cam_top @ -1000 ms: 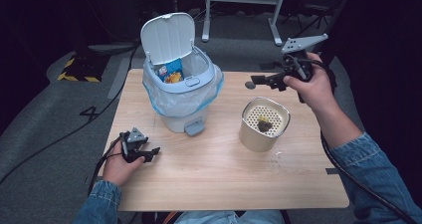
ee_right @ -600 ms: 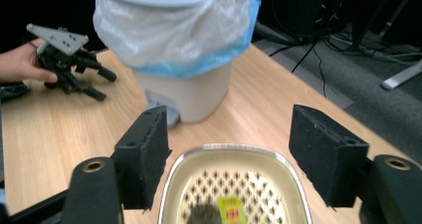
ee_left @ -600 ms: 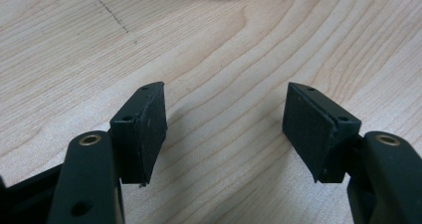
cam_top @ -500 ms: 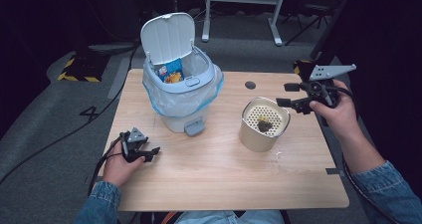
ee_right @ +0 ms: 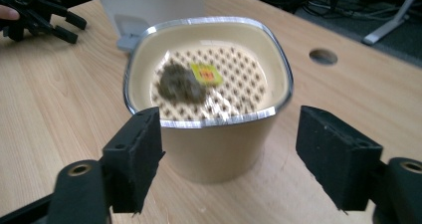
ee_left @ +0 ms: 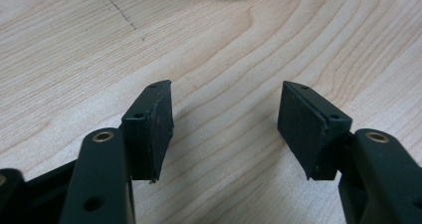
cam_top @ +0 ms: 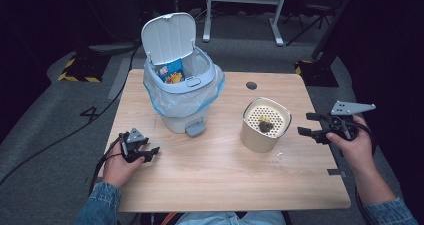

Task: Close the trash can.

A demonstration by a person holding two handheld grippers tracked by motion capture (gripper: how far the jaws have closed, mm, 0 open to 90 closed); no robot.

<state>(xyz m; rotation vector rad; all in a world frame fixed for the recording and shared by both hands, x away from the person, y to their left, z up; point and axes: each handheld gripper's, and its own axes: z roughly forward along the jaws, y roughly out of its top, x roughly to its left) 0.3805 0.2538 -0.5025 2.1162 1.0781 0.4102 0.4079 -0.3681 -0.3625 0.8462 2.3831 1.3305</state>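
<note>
Two grippers stand open and empty: the right gripper (ee_right: pixel 229 159), jaws just widening, faces the cream perforated-insert container (ee_right: pixel 209 109) holding perhaps a brown clump, while the left gripper (ee_left: pixel 224 129), just narrowing slightly, rests over the wooden table (ee_left: pixel 249 45).

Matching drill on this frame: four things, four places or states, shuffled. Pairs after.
1. bin lid
2. beige container
3. left claw
4. snack packet

A. inside the bin
B. raised, standing open
C. open, nothing between the pads, low over the table
D. on the table right of the bin, dark lump on its perforated insert

Pairs: 1-B, 2-D, 3-C, 4-A
</note>
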